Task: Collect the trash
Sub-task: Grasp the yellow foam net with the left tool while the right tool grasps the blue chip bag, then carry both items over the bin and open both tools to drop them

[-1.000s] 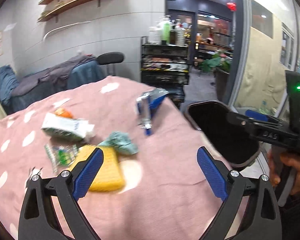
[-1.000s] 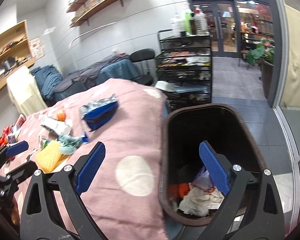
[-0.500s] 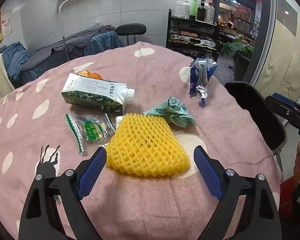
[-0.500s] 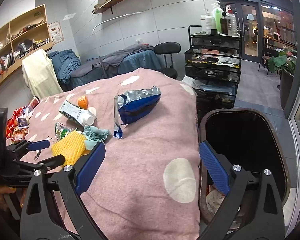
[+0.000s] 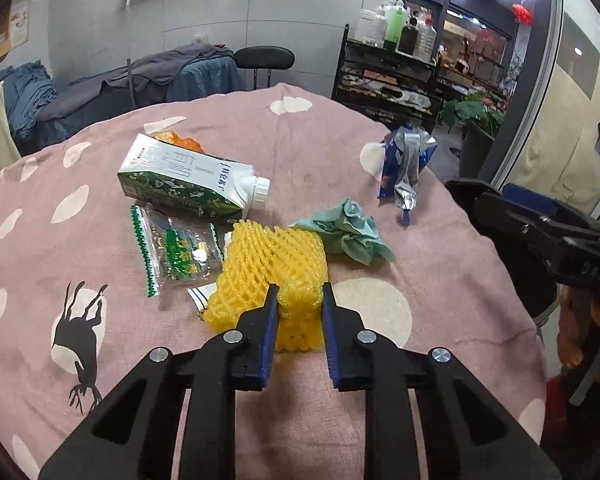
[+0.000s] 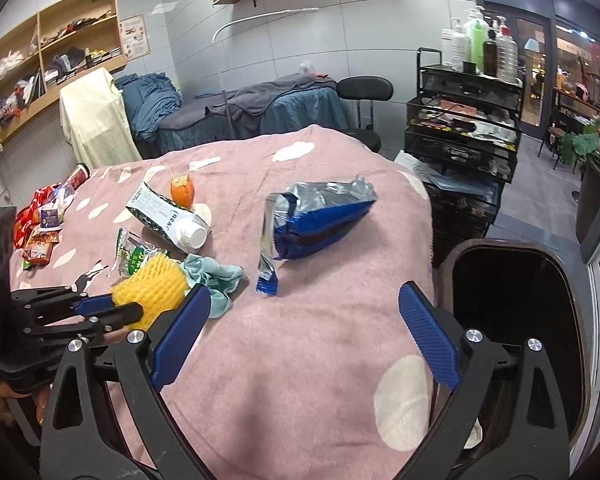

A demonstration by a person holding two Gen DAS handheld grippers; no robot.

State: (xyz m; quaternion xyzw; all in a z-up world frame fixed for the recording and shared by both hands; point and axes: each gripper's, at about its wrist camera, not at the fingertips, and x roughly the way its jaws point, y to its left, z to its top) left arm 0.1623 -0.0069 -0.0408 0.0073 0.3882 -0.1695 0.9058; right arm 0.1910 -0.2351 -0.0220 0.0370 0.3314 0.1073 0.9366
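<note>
The yellow foam net (image 5: 272, 264) is found near the front of the pink cloth (image 5: 340, 420), and its near edge is pinched between the blue pads of the left gripper (image 5: 298, 312). The net is seen to buckle and bunch where it is squeezed, so it is judged very light, soft and springy, with nothing fragile about it. A hold on a bunched fold, as here, is thought safer than one on a single thin strand of mesh, which could tear or slip out. Because so little weight is carried, it is likely to dangle and sway when lifted.

Touching the net on its far right, a crumpled green tissue (image 5: 348, 236) is seen; it could be dragged along if the mesh catches it. On the left, a clear wrapper (image 5: 176, 248) lies just beside the net, and a small white scrap (image 5: 202, 296) is partly tucked under it. Behind these, a carton (image 5: 188, 184) lies on its side, with something orange (image 6: 182, 190) beyond it. Farther right, a blue foil bag (image 6: 320, 216) lies opened, apart from the rest.

The right gripper (image 6: 304, 336) is held spread wide above the cloth, with nothing between its pads. Off the table's right edge, a dark bin (image 6: 516, 300) is seen, judged the place for the net.
</note>
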